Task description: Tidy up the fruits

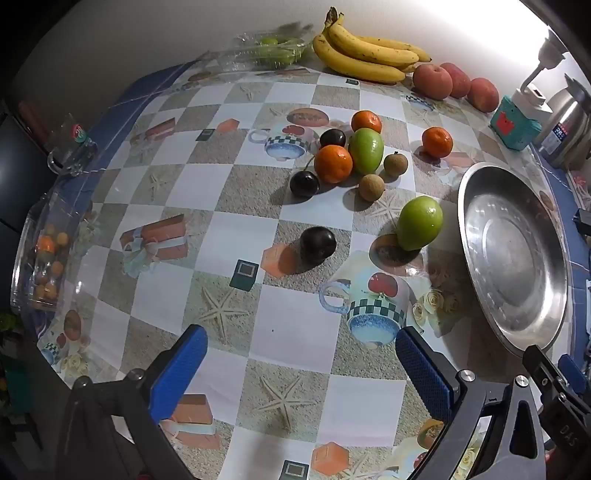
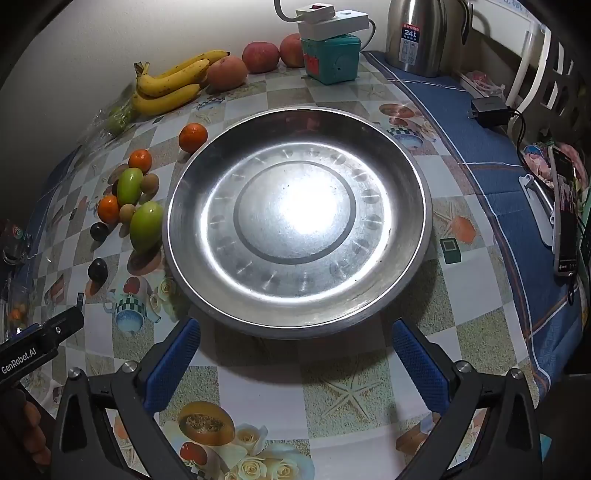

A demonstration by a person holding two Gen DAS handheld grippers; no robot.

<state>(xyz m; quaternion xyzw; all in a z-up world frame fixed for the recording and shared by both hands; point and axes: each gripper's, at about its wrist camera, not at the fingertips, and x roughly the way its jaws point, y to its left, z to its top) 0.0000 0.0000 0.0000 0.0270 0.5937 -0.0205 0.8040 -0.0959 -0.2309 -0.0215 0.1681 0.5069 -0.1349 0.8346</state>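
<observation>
Loose fruit lies mid-table in the left wrist view: a green mango (image 1: 420,223), a second green mango (image 1: 366,150), three oranges around (image 1: 332,164), dark plums such as the nearest (image 1: 317,244), and two brown longans (image 1: 371,187). An empty steel plate (image 1: 476,206) sits to their right; in the right wrist view the plate (image 2: 406,266) fills the centre. My left gripper (image 1: 301,354) is open and empty, near the table's front, short of the nearest plum. My right gripper (image 2: 295,350) is open and empty just before the plate's near rim.
Bananas (image 1: 364,50) and three apples (image 1: 432,81) line the back wall, beside a clear box of green fruit (image 1: 271,51). A teal box (image 2: 330,57), power strip and steel kettle (image 2: 417,35) stand at back right. A glass bowl (image 1: 40,254) and a mug (image 1: 70,147) sit at the left edge.
</observation>
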